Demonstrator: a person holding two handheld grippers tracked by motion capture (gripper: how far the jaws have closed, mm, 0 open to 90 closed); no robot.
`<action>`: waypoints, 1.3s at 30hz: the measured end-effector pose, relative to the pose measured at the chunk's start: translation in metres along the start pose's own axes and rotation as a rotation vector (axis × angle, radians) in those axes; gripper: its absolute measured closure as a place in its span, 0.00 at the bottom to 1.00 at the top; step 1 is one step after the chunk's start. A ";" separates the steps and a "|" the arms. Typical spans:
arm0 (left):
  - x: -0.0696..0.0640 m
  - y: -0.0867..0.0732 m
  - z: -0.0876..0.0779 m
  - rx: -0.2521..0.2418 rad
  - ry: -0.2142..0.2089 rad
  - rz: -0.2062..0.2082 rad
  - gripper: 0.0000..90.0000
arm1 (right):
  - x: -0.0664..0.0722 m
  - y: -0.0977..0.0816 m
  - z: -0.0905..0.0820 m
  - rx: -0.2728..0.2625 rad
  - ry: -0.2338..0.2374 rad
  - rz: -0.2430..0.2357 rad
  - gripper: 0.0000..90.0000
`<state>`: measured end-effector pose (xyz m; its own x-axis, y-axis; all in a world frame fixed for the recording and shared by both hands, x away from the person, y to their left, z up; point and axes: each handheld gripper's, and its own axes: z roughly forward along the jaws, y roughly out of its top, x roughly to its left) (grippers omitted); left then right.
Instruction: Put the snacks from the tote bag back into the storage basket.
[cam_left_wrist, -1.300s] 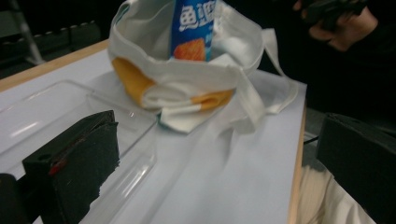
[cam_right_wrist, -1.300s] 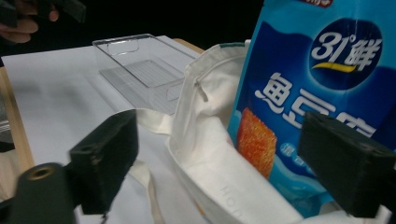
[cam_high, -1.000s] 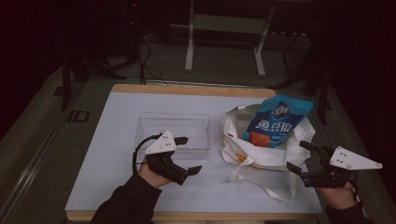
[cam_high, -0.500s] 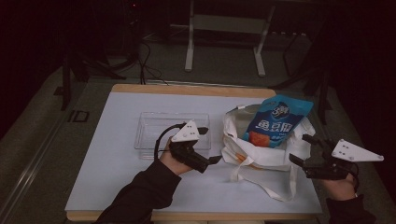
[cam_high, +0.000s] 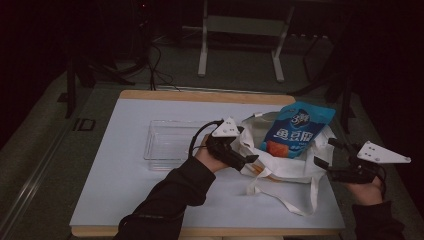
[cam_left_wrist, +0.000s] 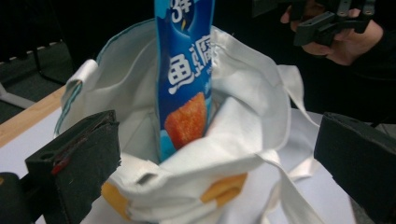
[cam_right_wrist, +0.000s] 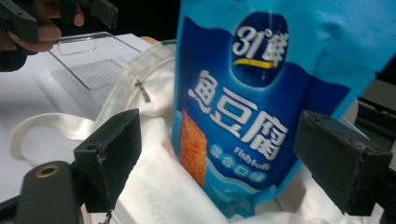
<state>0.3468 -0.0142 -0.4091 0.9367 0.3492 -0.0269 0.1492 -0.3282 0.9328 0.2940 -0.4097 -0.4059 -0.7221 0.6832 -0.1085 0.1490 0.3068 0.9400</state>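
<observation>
A white cloth tote bag (cam_high: 285, 167) lies on the table's right half, mouth toward the tray. A blue snack pouch (cam_high: 296, 129) with an orange picture stands out of it, its lower part hidden inside. My left gripper (cam_high: 248, 146) is open at the bag's left rim, one jaw on each side of the rim (cam_left_wrist: 196, 163). In the left gripper view the pouch (cam_left_wrist: 184, 70) rises just behind the rim. My right gripper (cam_high: 325, 151) is open at the bag's right side, apart from it. The pouch (cam_right_wrist: 243, 102) stands between its wide jaws in the right gripper view, untouched.
A clear plastic tray (cam_high: 172, 140) sits left of the bag and holds nothing. The bag's straps (cam_high: 300, 200) trail toward the table's front edge. A metal stand (cam_high: 240, 30) and cables are on the dark floor beyond the table.
My left gripper has moved right from in front of the tray to the bag's left rim. The right gripper has shifted slightly. Bag and pouch stay put.
</observation>
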 end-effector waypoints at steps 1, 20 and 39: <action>0.004 0.003 0.007 0.004 0.000 -0.004 0.01 | -0.003 -0.001 0.001 0.002 0.001 0.001 0.17; 0.026 0.021 0.063 0.029 0.003 -0.013 0.08 | -0.036 -0.014 0.018 0.034 -0.029 0.067 0.18; 0.030 0.025 0.100 0.112 0.001 0.010 0.42 | -0.059 -0.012 0.044 0.068 -0.002 0.092 0.23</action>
<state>0.4104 -0.0994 -0.4228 0.9381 0.3460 -0.0170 0.1739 -0.4278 0.8870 0.3647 -0.4245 -0.4247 -0.7017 0.7121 -0.0235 0.2603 0.2869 0.9219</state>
